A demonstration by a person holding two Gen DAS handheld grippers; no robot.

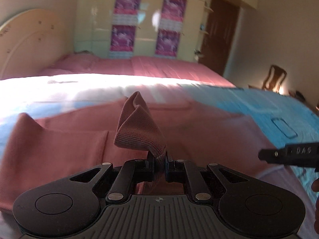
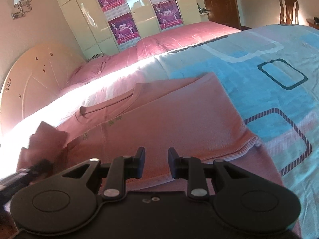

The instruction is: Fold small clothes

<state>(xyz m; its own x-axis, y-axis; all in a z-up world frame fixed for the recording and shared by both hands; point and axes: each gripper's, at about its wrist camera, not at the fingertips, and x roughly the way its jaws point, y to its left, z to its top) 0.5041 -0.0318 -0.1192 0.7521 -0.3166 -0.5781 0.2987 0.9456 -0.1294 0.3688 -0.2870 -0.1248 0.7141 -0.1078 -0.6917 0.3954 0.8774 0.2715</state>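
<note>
A small pink ribbed shirt (image 2: 159, 111) lies spread on the blue patterned bedspread (image 2: 269, 83). It also shows in the left wrist view (image 1: 65, 145). My left gripper (image 1: 159, 157) is shut on a corner of the shirt, and the pinched cloth (image 1: 137, 127) stands up in a peak above the fingers. My right gripper (image 2: 155, 155) is open and empty, just above the shirt's lower part near its hem. One right finger (image 1: 287, 154) shows at the right edge of the left wrist view. The left gripper (image 2: 30, 171) with raised cloth shows blurred at the left of the right wrist view.
A pink bed cover (image 2: 179, 37) lies beyond the blue bedspread. A cream headboard (image 2: 33, 71) stands at the left, a wardrobe with posters (image 2: 123, 20) behind. A wooden chair (image 2: 288, 10) and a brown door (image 2: 221, 2) are at the far right.
</note>
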